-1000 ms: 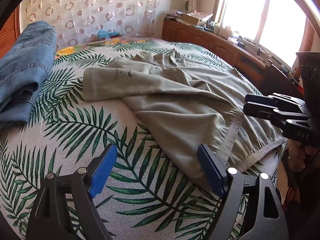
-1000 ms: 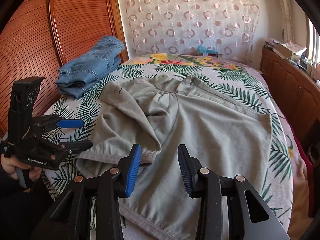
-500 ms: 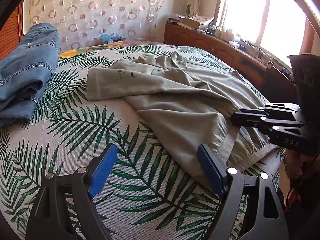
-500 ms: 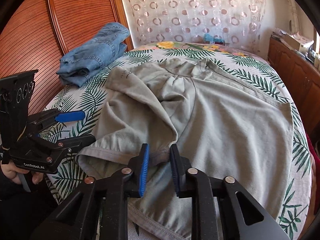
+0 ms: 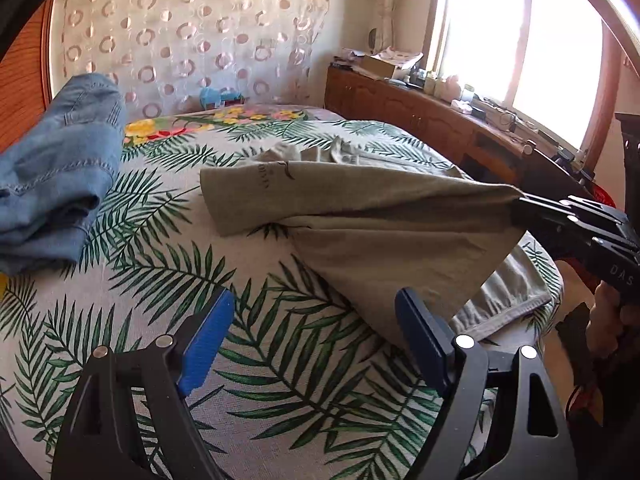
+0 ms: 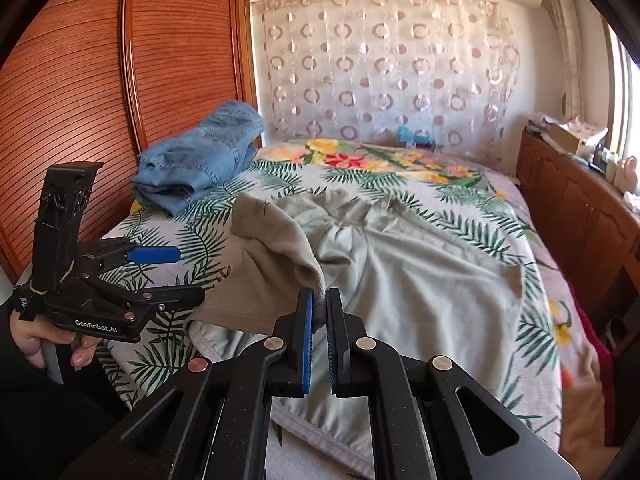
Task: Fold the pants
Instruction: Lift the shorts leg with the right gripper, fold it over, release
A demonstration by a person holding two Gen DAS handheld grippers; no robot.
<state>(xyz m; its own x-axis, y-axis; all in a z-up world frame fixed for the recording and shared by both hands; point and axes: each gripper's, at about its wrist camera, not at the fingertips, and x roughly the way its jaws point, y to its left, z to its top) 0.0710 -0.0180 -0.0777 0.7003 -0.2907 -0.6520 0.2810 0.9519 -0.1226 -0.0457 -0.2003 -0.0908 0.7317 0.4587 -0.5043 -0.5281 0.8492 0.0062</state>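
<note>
Two grippers: mine, both over the bed (image 6: 280, 176).
Right gripper (image 6: 318, 332): jaws clenched on pants (image 6: 420, 272), near edge lifted.
Left gripper (image 5: 316, 344): jaws released, holding nothing, near left.
Jeans (image 6: 200, 160): far left.

jeans (image 6: 200, 164) left of pants (image 6: 420, 280)

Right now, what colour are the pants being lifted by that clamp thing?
Pale grey-green, plain, with small dark lettering near one end. The pants show best in the left wrist view, pinched by the right gripper.

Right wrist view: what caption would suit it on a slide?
Right gripper pinches a fold of the grey pants above the leaf-print bed; left gripper waits open.
</note>
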